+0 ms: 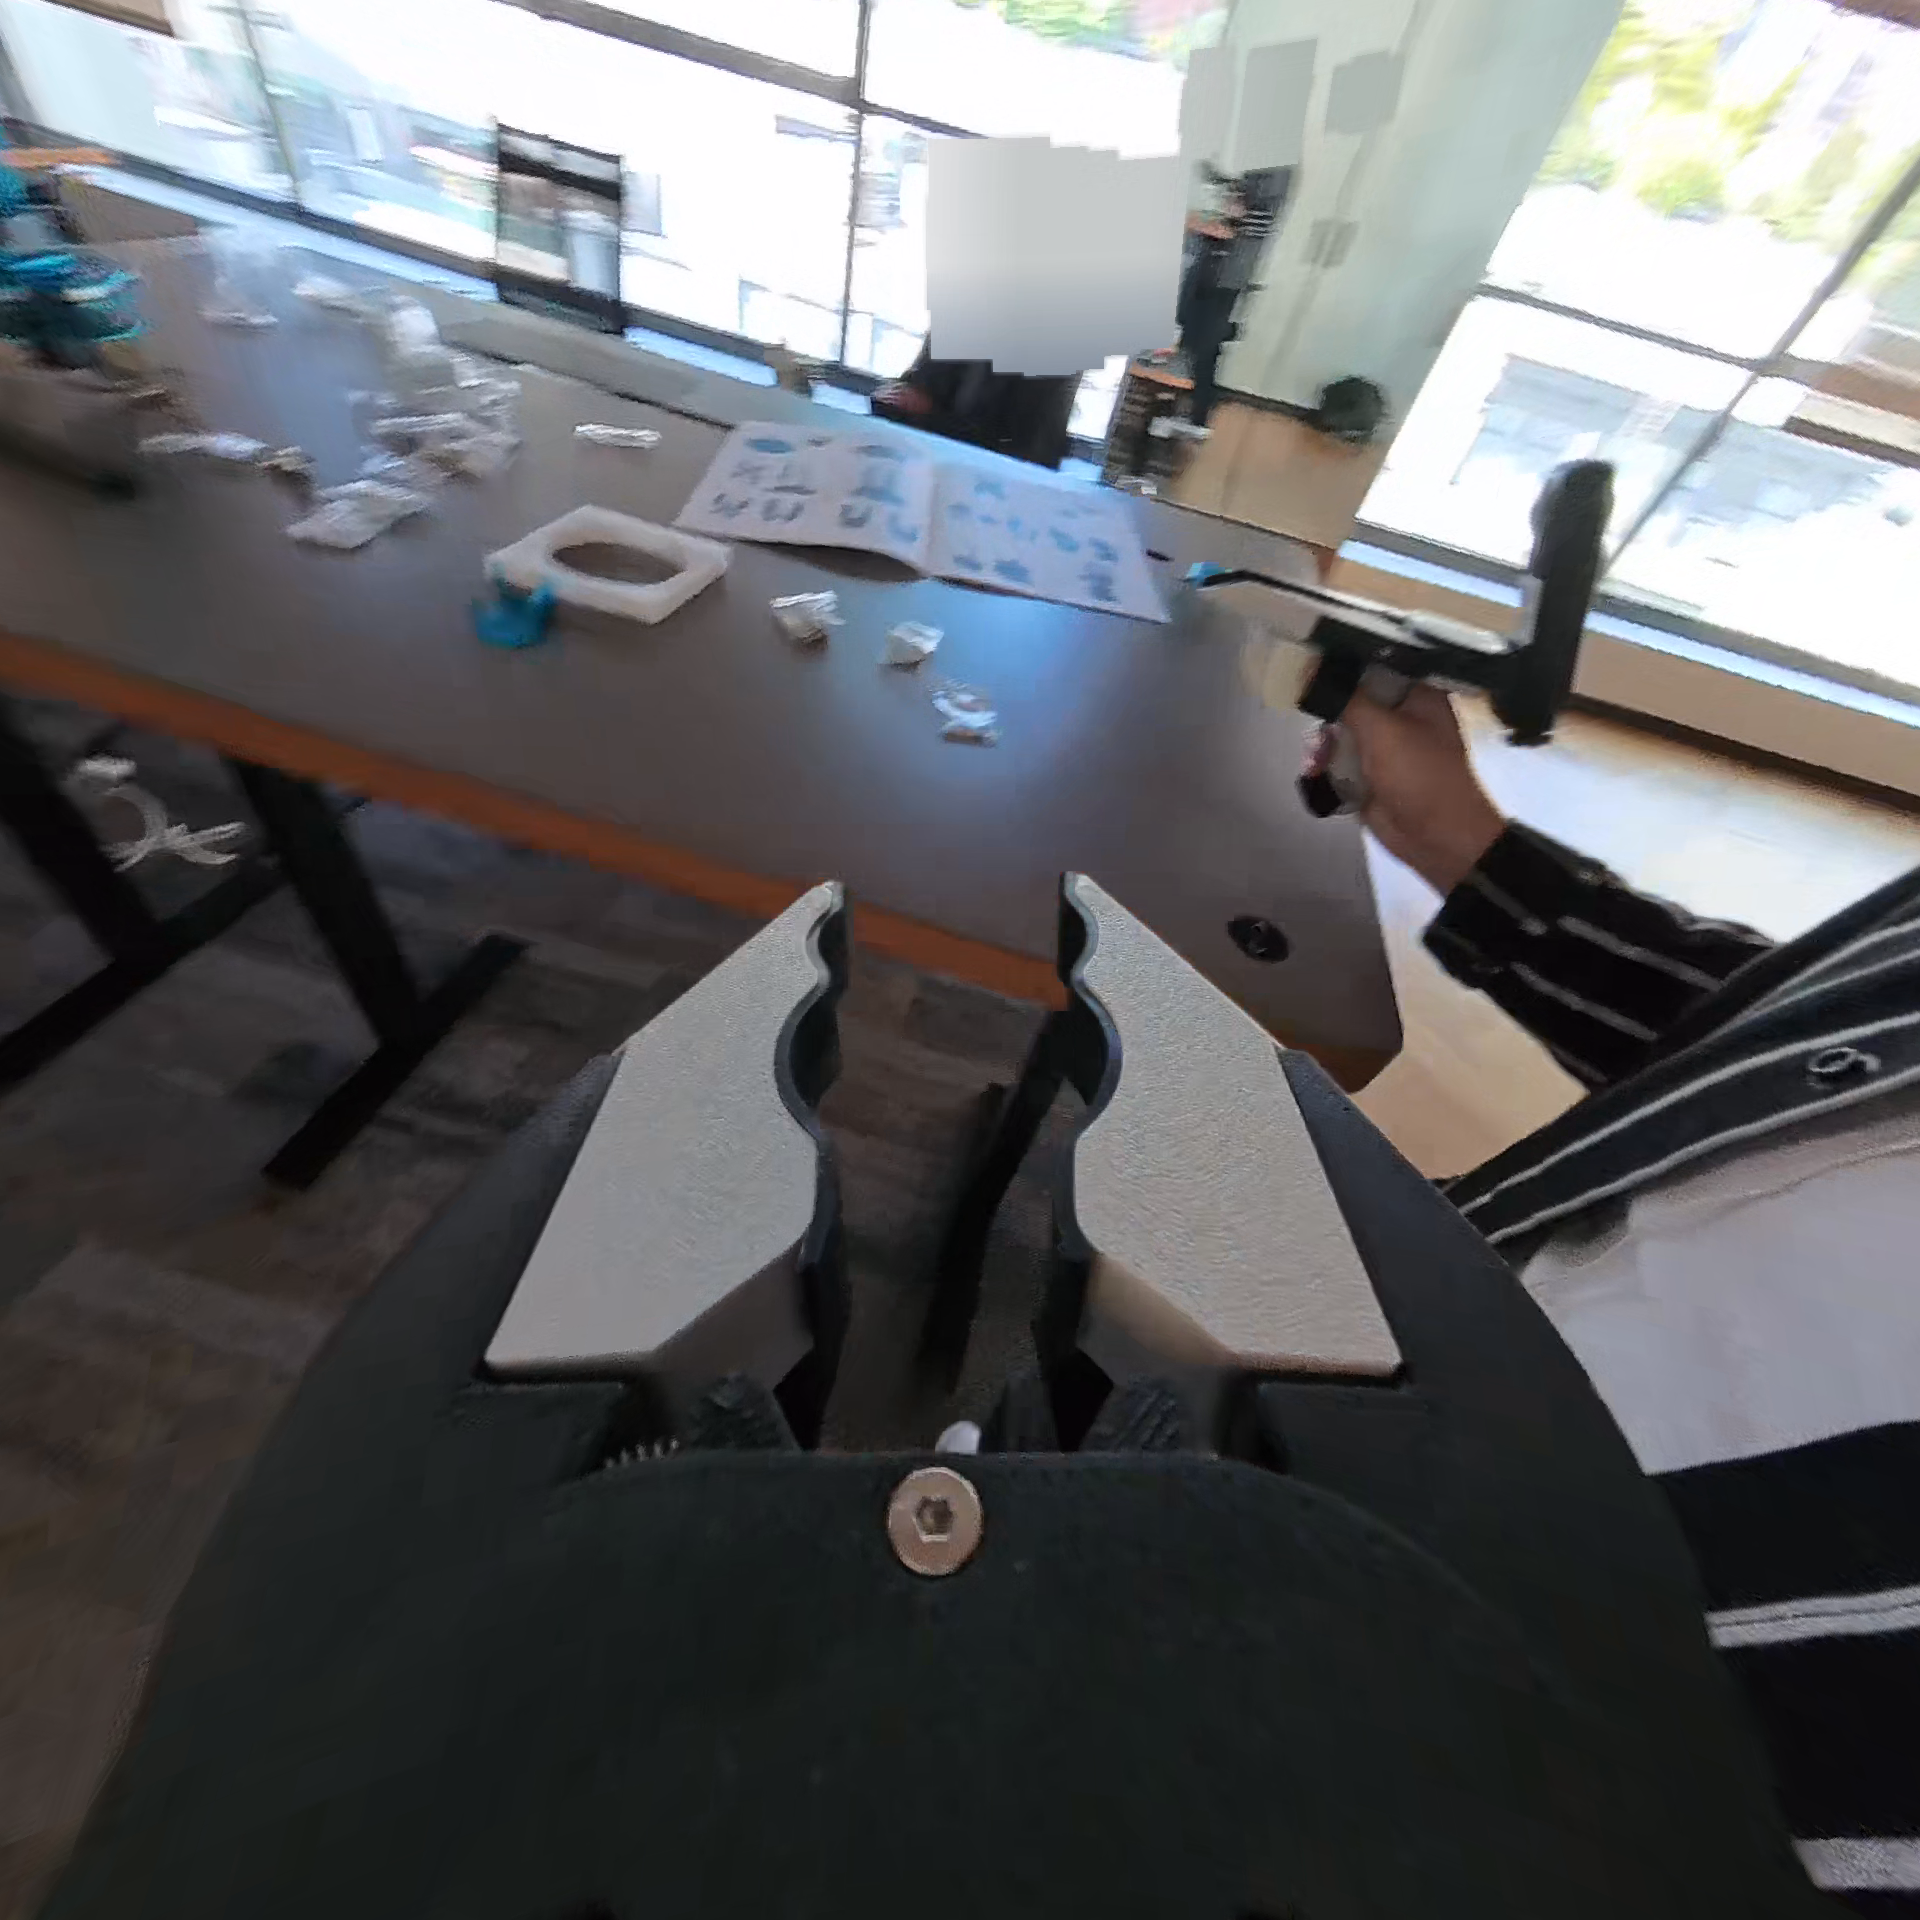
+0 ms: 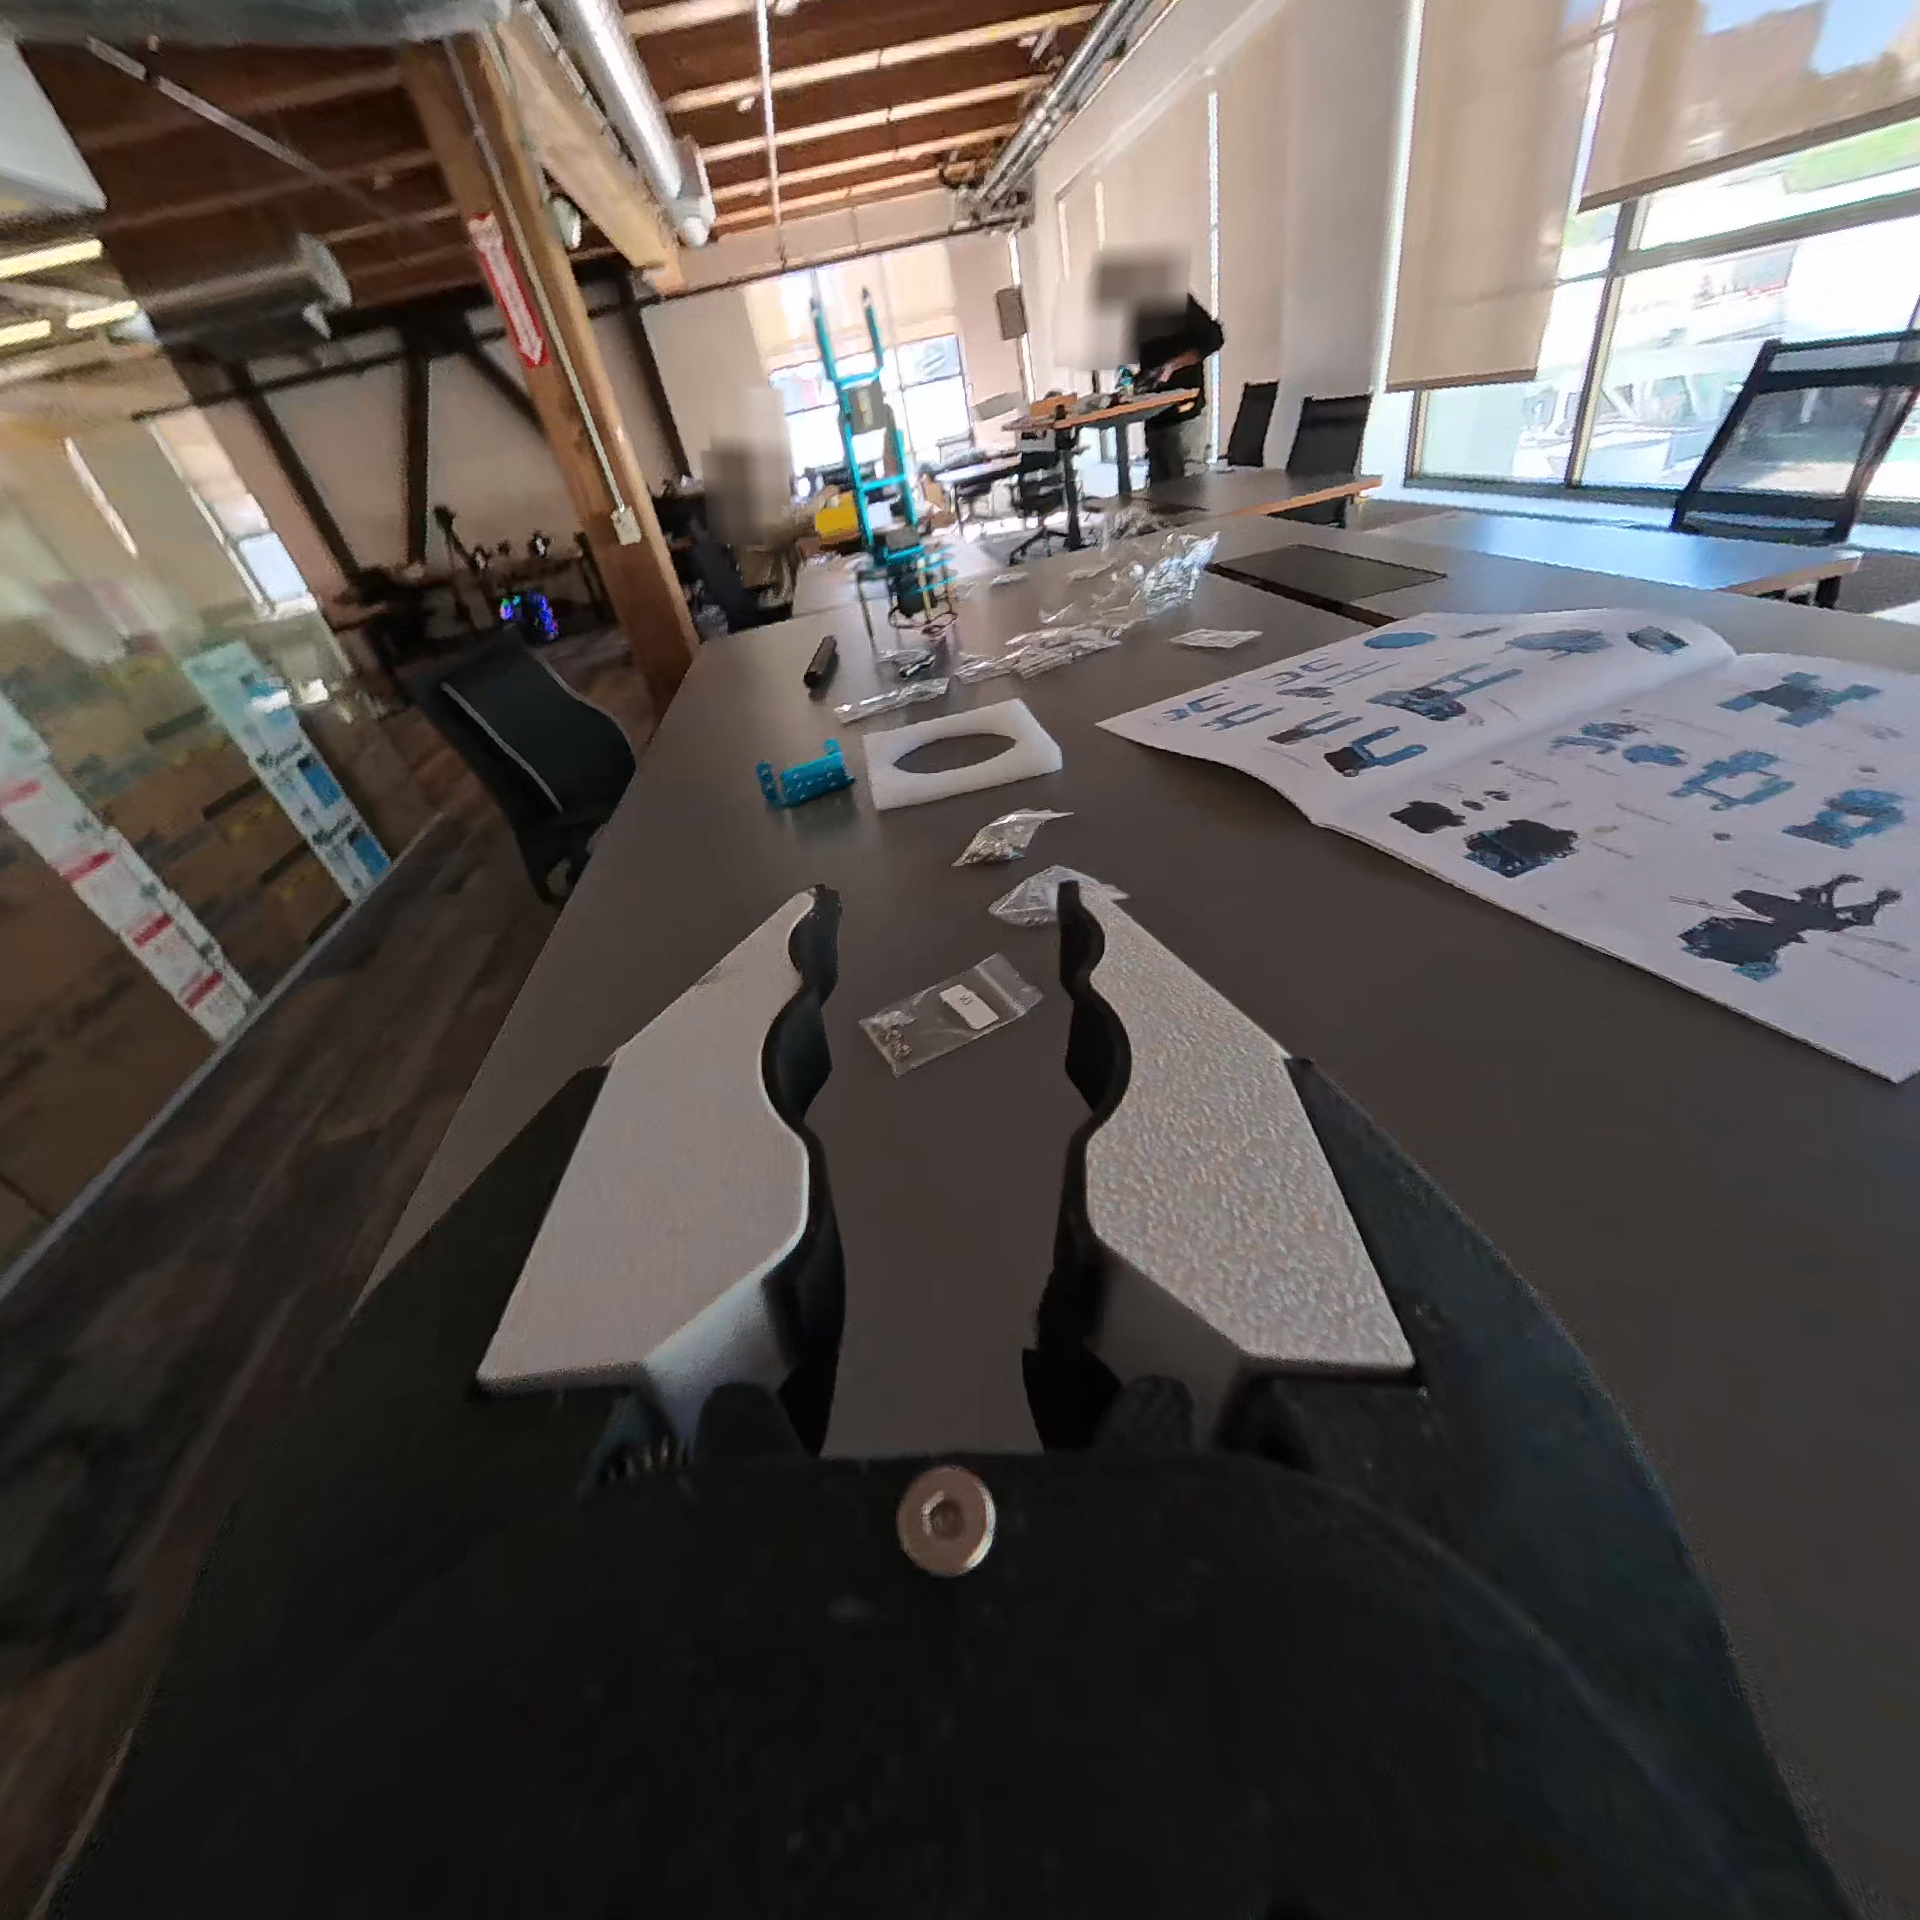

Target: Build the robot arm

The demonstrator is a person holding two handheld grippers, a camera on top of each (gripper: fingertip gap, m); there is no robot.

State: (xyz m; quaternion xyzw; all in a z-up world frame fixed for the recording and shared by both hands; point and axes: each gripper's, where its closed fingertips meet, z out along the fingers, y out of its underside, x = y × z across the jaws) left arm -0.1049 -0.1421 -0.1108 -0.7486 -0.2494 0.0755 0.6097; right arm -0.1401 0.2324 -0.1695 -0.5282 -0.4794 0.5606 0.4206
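My left gripper (image 1: 951, 904) is open and empty. It hangs off the near edge of a dark table (image 1: 727, 748), above the floor. My right gripper (image 2: 940, 914) is open and empty, low over the same table (image 2: 1351, 1143). A small clear bag of screws (image 2: 951, 1013) lies on the table just ahead, between its fingertips. Two more small bags (image 2: 1013, 836) lie beyond it. Farther on are a blue bracket (image 2: 805, 781), a white foam frame (image 2: 961, 764) and an open printed booklet (image 2: 1558, 790). A hand holds the right gripper (image 1: 1247, 584) in the left wrist view.
Several clear bags (image 2: 1132, 571), a black cylinder (image 2: 821, 660) and a teal frame structure (image 2: 883, 499) sit farther down the table. A black chair (image 2: 530, 748) stands at its left side. Table legs (image 1: 343, 935) stand below the orange edge. A person (image 2: 1174, 395) stands far back. My right fingertips sit around 40 centimetres from my left ones.
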